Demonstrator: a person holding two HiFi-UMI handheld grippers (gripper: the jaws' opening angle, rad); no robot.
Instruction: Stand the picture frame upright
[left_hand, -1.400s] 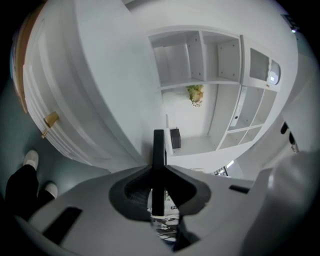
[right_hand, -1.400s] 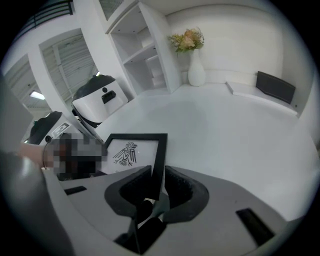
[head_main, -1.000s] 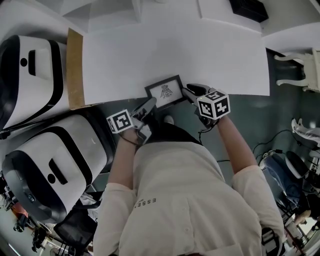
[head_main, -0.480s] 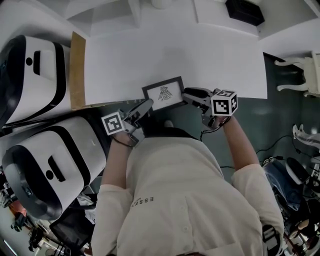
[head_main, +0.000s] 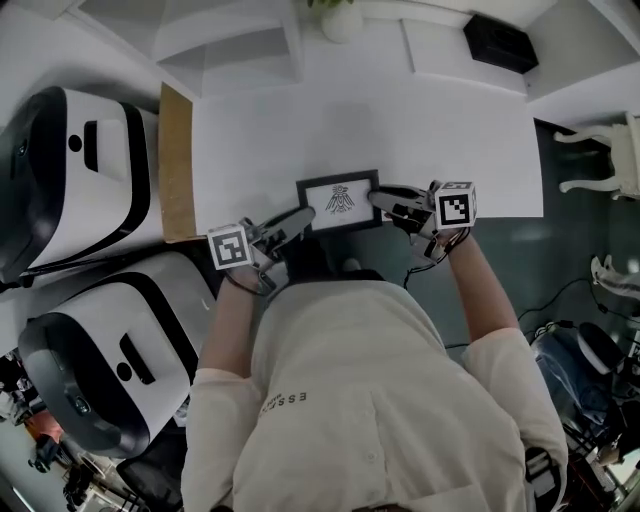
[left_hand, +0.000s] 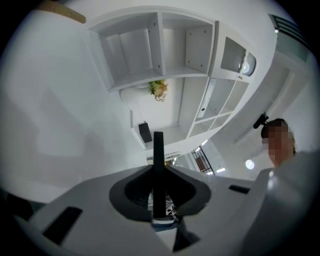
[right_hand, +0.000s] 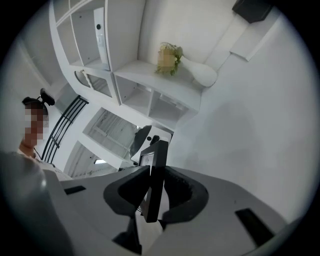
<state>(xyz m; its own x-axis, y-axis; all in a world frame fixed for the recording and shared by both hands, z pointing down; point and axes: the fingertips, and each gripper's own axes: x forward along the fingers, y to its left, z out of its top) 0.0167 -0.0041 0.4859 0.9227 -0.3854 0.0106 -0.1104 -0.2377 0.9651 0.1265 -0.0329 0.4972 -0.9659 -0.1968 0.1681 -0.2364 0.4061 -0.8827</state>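
Observation:
The black picture frame (head_main: 339, 200), with a small drawing on white inside, hangs above the near edge of the white table (head_main: 430, 130). My left gripper (head_main: 304, 216) is shut on its left edge and my right gripper (head_main: 379, 197) on its right edge. In the left gripper view the frame (left_hand: 158, 165) shows edge-on as a thin black bar pinched between the jaws. In the right gripper view the frame (right_hand: 155, 180) stands tilted between the jaws, which have just been closing on it and now press on it.
A brown board (head_main: 176, 165) lies along the table's left side. Two large white and black machines (head_main: 70, 170) (head_main: 100, 350) stand to the left. A white vase of flowers (head_main: 340, 15) and a black box (head_main: 500, 42) sit beyond the table. A white chair (head_main: 605, 150) is at the right.
Both grippers have risen with the frame, which has moved slightly further over the table and turned from slanted to level. The right gripper has rolled and regripped its edge.

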